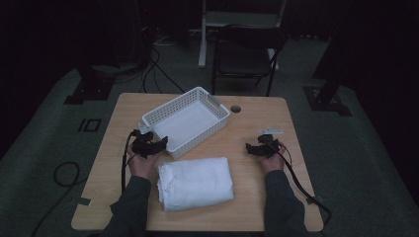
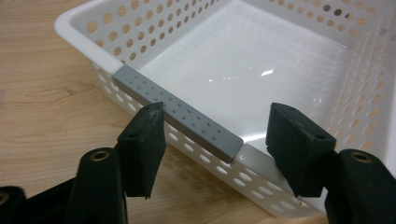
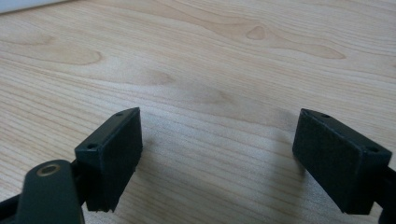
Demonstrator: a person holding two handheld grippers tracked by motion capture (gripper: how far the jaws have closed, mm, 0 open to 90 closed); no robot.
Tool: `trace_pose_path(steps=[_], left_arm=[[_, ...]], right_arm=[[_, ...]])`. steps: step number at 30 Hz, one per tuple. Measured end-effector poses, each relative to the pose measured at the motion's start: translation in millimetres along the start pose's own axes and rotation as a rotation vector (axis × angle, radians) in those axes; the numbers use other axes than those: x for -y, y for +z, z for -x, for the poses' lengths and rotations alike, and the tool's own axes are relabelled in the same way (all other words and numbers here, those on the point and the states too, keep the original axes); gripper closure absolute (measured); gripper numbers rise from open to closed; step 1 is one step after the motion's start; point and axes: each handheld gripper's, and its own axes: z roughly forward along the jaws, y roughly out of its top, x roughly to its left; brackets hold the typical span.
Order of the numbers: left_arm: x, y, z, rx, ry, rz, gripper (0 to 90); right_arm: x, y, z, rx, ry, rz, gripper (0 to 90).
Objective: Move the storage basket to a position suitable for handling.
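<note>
The left gripper (image 2: 215, 140) is straddling the near short wall of the white perforated plastic basket (image 1: 210, 104), jaws half-wide either side of its grey handle strip (image 2: 177, 114), not yet pressing. The basket's long axis is running toward the tabletop's far edge.

Dim room, black chair (image 1: 245, 57), grey floor (image 1: 44, 143)

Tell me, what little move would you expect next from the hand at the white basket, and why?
Probably closing the left gripper onto the grey handle strip of the basket. Its jaws stand apart on either side of that rim, one outside the wall, one over the inside, not pressing it. The right gripper is open over bare table.
</note>
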Motion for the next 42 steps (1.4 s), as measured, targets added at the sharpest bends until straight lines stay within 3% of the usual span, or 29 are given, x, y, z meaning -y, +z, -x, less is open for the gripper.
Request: trace_pose_path(steps=[7,23,26,31,42], left_arm=[[-1.3,-1.0,1.2,-0.018,0.035,0.006,45.2],[-7.5,2.6,1.7,-0.012,0.093,0.003,54.8],[-9.7,3.9,0.8,-0.008,0.099,-0.002,59.0],[-14.2,6.8,-1.2,-0.008,0.118,0.001,62.7],[-22.3,15.7,-6.2,0.005,0.147,-0.003,64.8]], right_arm=[[0.0,0.0,0.0,0.0,0.0,0.0,15.8],[-0.8,0.3,-1.7,0.006,0.006,-0.004,16.1],[-3.4,-2.7,-2.5,0.01,0.009,-0.022,28.7],[-5.8,-6.2,-3.9,0.013,0.016,-0.033,39.3],[-30.1,-31.8,-10.7,-0.012,0.02,0.088,52.0]])
